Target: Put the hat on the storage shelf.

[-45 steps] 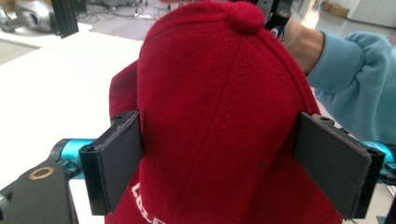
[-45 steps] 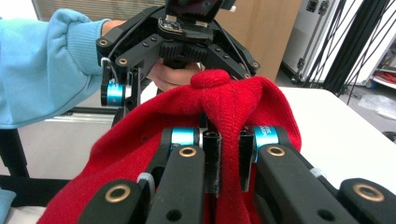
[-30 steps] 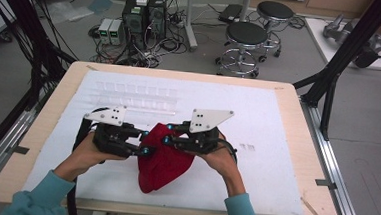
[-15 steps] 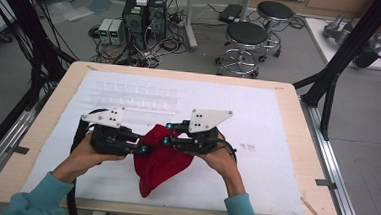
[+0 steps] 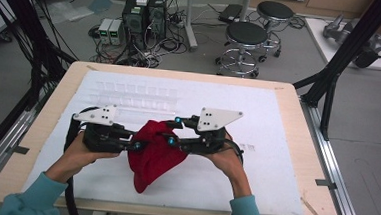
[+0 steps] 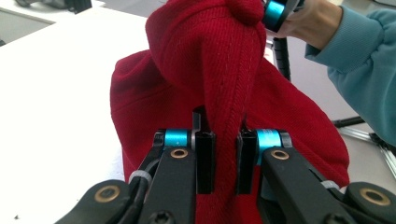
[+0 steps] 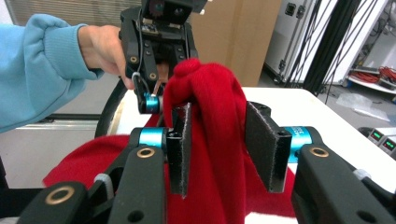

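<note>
Near the front edge of the white tabletop (image 5: 276,143), a red knitted cloth (image 5: 155,155) lies bunched between both hands. Left gripper (image 6: 225,154) pinches a fold of it tight. Right gripper (image 7: 224,144) has just been opening, its jaws spread around a raised ridge of the cloth.

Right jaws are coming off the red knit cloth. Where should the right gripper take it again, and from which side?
Judging by the pose, on the raised ridge of the red knit cloth hanging between the right gripper pads, which have just been opening. Come from its own side, opposite the left gripper, which is clamped on the same ridge; the fold there is thin enough to pinch.
</note>
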### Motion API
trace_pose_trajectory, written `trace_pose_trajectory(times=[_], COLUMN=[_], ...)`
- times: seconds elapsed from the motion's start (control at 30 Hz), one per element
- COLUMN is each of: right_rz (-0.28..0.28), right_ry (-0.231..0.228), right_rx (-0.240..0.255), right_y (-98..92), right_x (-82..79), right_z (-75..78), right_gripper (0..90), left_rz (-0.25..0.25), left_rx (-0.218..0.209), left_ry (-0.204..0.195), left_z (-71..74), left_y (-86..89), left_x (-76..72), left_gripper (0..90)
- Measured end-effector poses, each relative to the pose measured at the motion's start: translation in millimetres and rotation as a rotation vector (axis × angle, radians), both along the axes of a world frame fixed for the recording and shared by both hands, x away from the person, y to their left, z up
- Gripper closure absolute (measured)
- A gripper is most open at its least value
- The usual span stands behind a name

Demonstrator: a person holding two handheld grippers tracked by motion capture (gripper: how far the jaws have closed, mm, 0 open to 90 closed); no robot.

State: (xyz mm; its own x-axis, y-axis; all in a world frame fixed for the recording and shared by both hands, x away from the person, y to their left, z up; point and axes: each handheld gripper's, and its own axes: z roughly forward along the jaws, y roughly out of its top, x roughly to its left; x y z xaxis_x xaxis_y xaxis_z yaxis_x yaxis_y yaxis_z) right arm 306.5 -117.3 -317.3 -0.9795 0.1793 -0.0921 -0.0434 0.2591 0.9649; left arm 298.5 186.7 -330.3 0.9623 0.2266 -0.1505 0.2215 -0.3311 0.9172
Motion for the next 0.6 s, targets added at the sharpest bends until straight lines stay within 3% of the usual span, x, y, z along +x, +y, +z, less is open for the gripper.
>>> trace_pose_trajectory(times=[0.1, 0.13, 0.2, 0.3, 0.4, 0.6], right_rz=[-0.003, -0.003, -0.011, -0.025, -0.023, -0.039], right_ry=[0.02, 0.02, 0.015, 0.034, 0.021, 0.019], right_rx=[-0.005, -0.005, -0.003, -0.006, -0.016, -0.027], right_y=[-1.3, -1.3, -1.2, -1.9, -1.5, -1.4], right_x=[-3.6, -3.6, -5.8, -6.1, -8.2, -11.2], right_z=[0.3, 0.3, 1.2, 1.8, 2.3, 3.7], right_gripper=[44.2, 44.2, 29.0, 17.7, 11.5, 11.5], left_rz=[0.014, 0.019, 0.024, 0.031, 0.04, 0.044], left_rx=[0.002, 0.001, 0.005, 0.005, 0.004, 0.005], left_ry=[-0.003, -0.002, -0.006, -0.009, -0.008, -0.008], left_z=[0.4, 0.3, 0.4, 0.8, 1.2, 3.7], left_y=[2.2, 2.3, 2.1, 1.4, 0.9, -0.2], left_x=[1.4, 1.7, 2.1, 2.9, 4.3, 5.7], left_gripper=[82.7, 82.7, 82.7, 82.7, 82.7, 82.8])
